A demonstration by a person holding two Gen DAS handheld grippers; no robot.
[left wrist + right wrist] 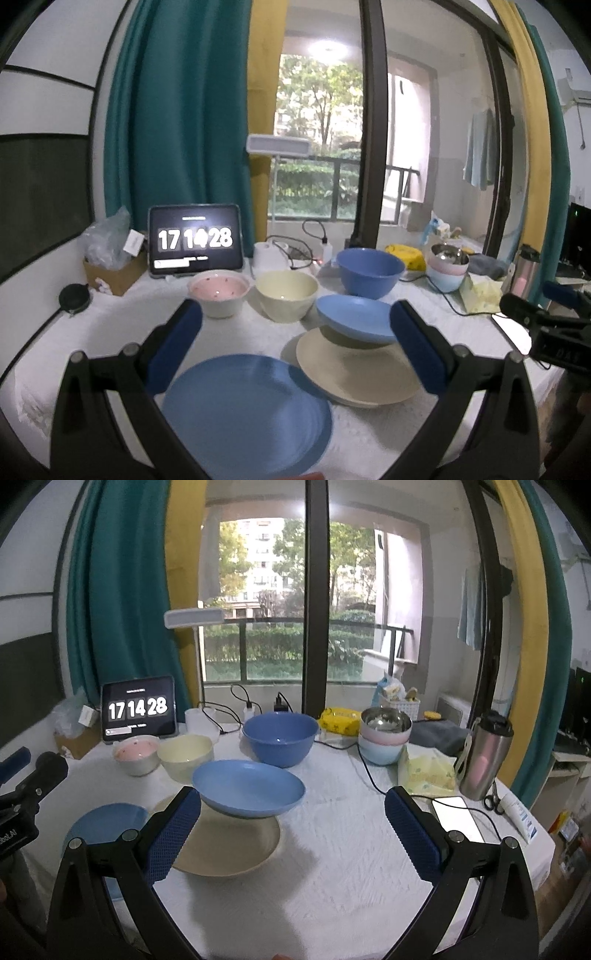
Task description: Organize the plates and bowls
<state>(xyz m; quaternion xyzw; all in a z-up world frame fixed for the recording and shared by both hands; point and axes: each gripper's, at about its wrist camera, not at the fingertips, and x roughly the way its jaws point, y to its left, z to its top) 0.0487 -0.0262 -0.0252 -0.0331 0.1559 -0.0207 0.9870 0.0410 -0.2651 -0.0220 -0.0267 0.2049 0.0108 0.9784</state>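
A large blue plate lies flat on the white table, directly under my open left gripper. To its right is a cream plate with a shallow blue dish resting on it. Behind them stand a pink bowl, a cream bowl and a deep blue bowl. My right gripper is open and empty, and its left finger overlaps the cream plate and the blue dish. The blue plate shows at the left.
A tablet showing a clock stands at the back beside a cardboard box. On the right are stacked pastel bowls with a steel bowl on top, a steel flask, a phone, cables, a yellow pack and scissors.
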